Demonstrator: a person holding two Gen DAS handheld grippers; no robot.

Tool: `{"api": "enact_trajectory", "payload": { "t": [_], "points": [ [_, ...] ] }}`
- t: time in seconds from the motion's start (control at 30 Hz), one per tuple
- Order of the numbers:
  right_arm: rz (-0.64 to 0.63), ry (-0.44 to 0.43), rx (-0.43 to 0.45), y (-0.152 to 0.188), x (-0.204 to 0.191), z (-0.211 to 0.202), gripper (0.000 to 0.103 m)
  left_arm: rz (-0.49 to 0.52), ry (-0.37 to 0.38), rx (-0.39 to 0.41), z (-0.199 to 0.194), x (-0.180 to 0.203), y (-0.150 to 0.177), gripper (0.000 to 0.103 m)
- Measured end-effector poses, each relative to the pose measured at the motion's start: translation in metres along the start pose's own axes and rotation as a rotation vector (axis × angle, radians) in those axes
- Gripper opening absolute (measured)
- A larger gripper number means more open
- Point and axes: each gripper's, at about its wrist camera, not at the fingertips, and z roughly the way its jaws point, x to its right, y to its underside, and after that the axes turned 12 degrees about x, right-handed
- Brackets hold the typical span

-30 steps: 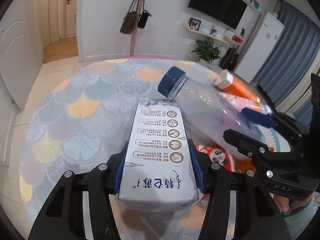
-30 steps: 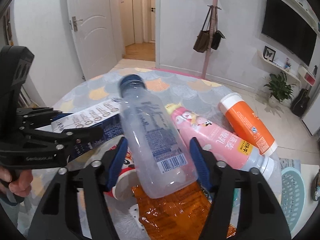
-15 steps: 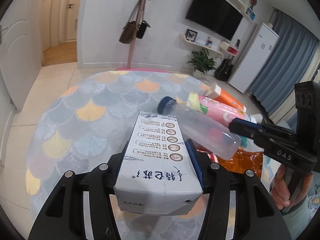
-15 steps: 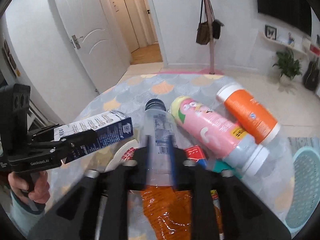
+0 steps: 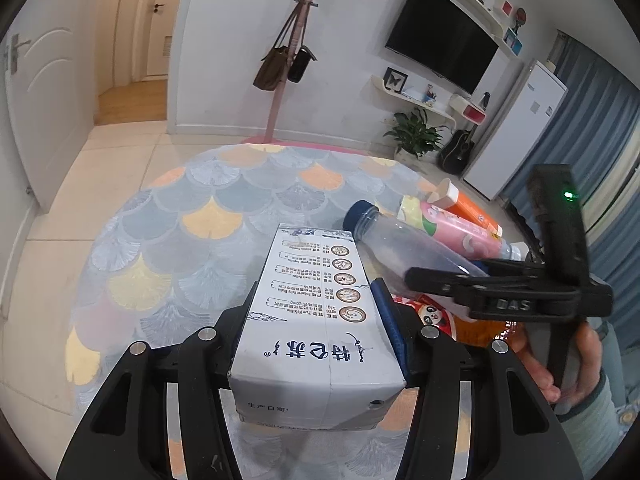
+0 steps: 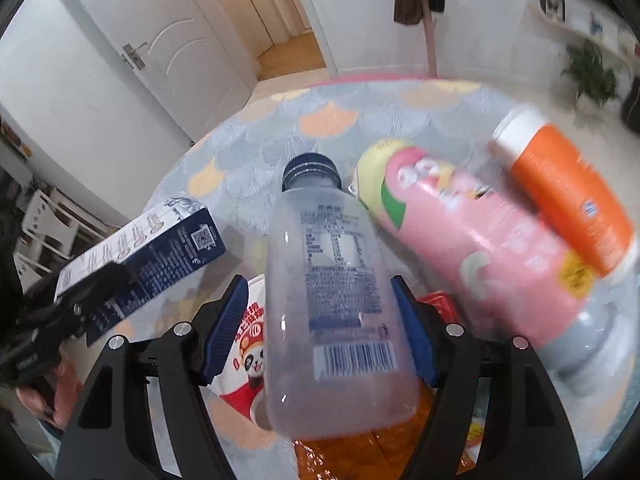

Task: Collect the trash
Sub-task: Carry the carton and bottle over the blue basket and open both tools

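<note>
Step in hand: both tongs loaded with trash, carry-off pending.

On the left, the left tongs (image 5: 316,312) are clenched on the white-and-blue milk carton (image 5: 316,320), held clear above the scallop-patterned tabletop (image 5: 192,240). On the right, the right tongs (image 6: 316,320) straddle the clear blue-capped bottle (image 6: 332,300); their jaws have just been opening, the right pad sits against the bottle wall and a narrow gap shows at the left pad, so the hold is judged loose. The pink bottle (image 6: 480,260) and orange bottle (image 6: 572,196) lie on the tabletop further right. Next move, as judged: re-clench on the clear bottle before lifting, then carry both items to a bin, which is not in view.
</note>
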Motion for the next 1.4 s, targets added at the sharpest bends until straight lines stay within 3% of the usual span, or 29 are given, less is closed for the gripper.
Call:
{"api": "enact_trajectory", "payload": {
  "t": [0.03, 0.07, 0.27, 0.43, 0.67, 0.83, 1.03, 1.17, 1.3, 1.4],
  "points": [
    [0.006, -0.002, 0.007, 0.001, 0.001, 0.000, 0.055, 0.002, 0.003, -0.002, 0.000, 0.000, 0.000, 0.051],
    [0.007, -0.013, 0.008, 0.002, 0.000, -0.001, 0.054, 0.004, 0.004, -0.004, 0.000, 0.002, 0.001, 0.051],
    [-0.057, 0.017, 0.140, 0.001, -0.014, -0.042, 0.053, 0.020, 0.028, 0.037, -0.008, 0.014, -0.008, 0.051],
    [-0.064, 0.031, 0.274, 0.000, -0.015, -0.096, 0.053, 0.060, 0.104, 0.096, -0.023, 0.044, -0.020, 0.051],
    [-0.011, 0.229, 0.494, 0.030, 0.026, -0.198, 0.053, 0.151, 0.233, 0.148, -0.030, 0.112, -0.029, 0.051],
    [0.086, 0.431, 0.575, 0.058, 0.076, -0.257, 0.053, 0.217, 0.324, 0.130, -0.017, 0.181, -0.026, 0.051],
    [0.228, 0.526, 0.584, 0.084, 0.142, -0.290, 0.053, 0.306, 0.407, 0.044, 0.016, 0.270, -0.009, 0.051],
    [0.368, 0.485, 0.574, 0.105, 0.188, -0.300, 0.053, 0.320, 0.450, -0.070, 0.046, 0.309, 0.006, 0.051],
    [0.482, 0.546, 0.517, 0.126, 0.229, -0.297, 0.053, 0.318, 0.499, -0.169, 0.079, 0.340, 0.025, 0.051],
    [0.590, 0.546, 0.463, 0.145, 0.263, -0.285, 0.053, 0.338, 0.506, -0.224, 0.104, 0.359, 0.043, 0.051]
  ]
}}
